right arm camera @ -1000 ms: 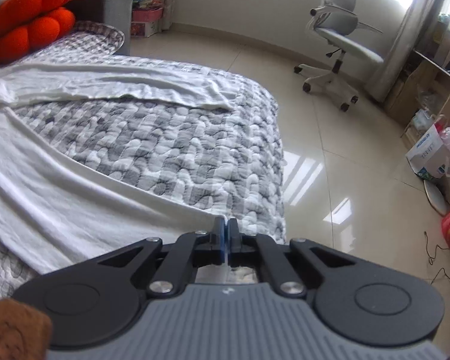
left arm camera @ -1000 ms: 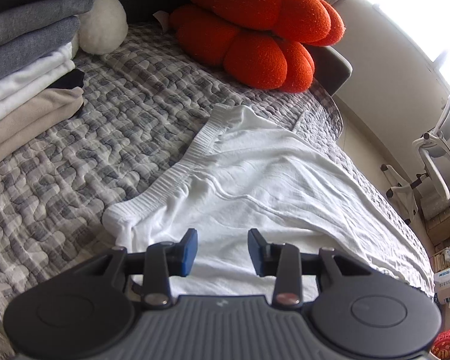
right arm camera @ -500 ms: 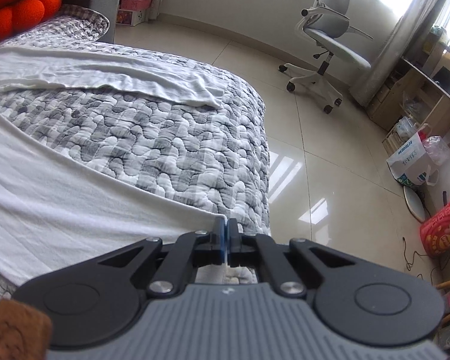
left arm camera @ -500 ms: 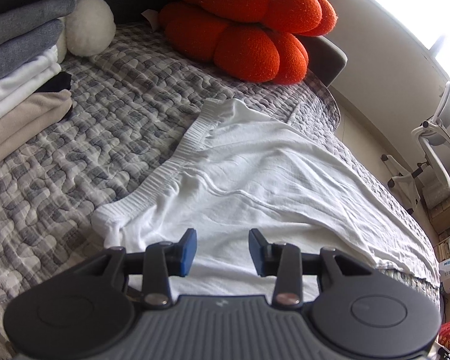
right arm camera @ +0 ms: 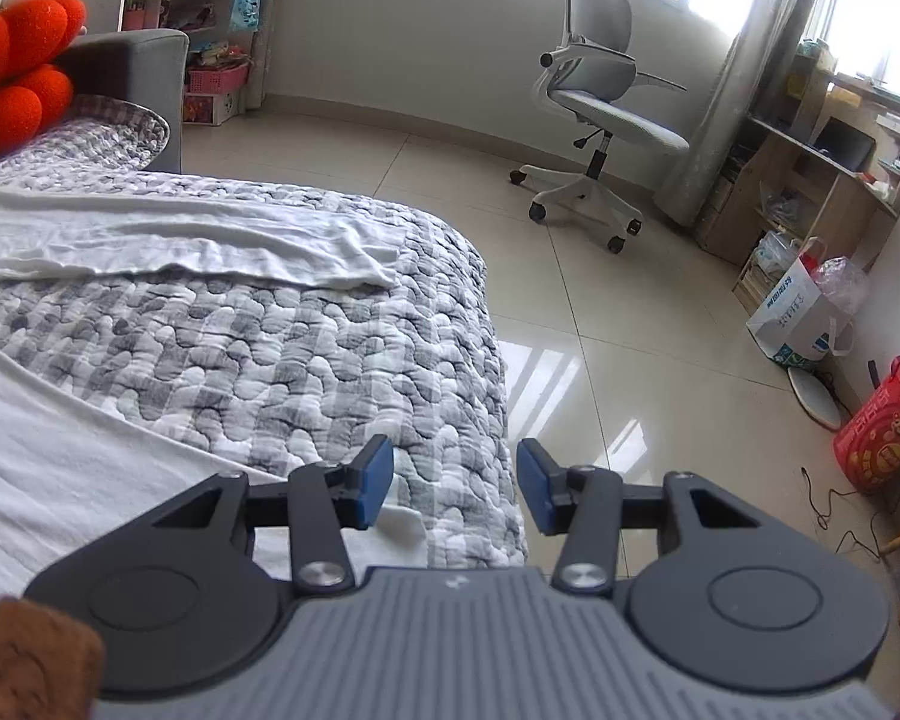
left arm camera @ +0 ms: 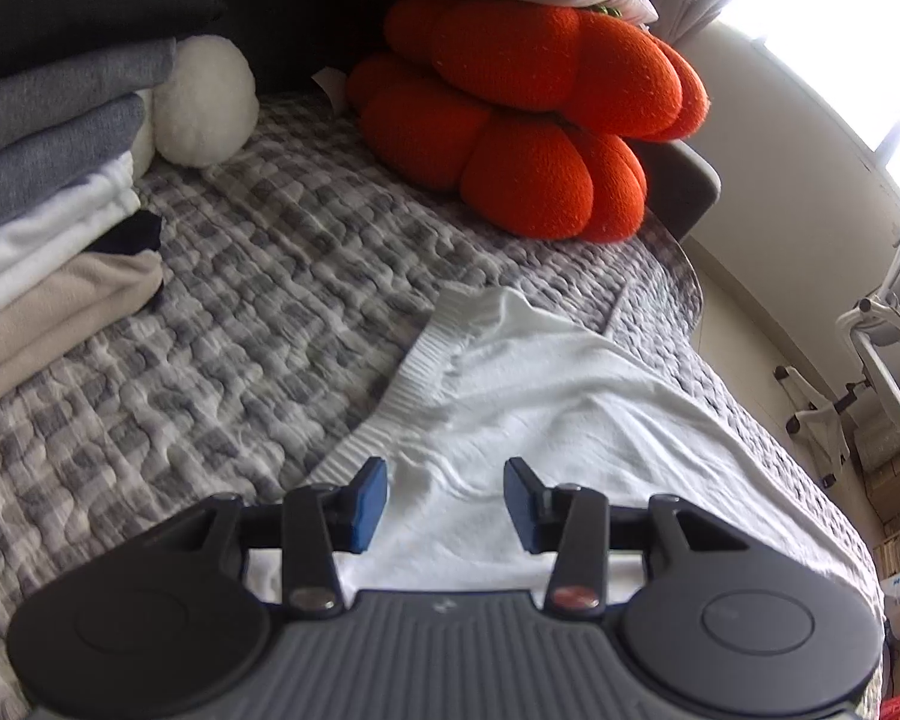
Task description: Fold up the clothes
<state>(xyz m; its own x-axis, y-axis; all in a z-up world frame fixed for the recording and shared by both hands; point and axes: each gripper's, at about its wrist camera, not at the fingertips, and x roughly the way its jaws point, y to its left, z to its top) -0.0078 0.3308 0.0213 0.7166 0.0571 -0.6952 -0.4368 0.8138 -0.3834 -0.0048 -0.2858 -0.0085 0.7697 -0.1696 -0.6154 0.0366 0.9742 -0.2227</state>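
1. Where the white trousers (left arm camera: 546, 384) lie flat on the quilted bed (left arm camera: 222, 324), the ribbed waistband is seen toward the orange cushion (left arm camera: 528, 120).
2. The left hand-held gripper (left arm camera: 444, 504) is held over the waist end; its jaws are opening, with cloth seen below them but none pinched between the pads.
3. A stack of folded clothes (left arm camera: 54, 192) is noted at the left, well apart from the trousers.
4. The right hand-held gripper (right arm camera: 455, 485) is held at the bed's foot edge, jaws opening and nothing gripped; a trouser hem (right arm camera: 399, 525) lies just beneath.
5. A second leg (right arm camera: 168, 240) is spread farther up the bed.
6. An office chair (right arm camera: 600, 96) is recorded on the floor.
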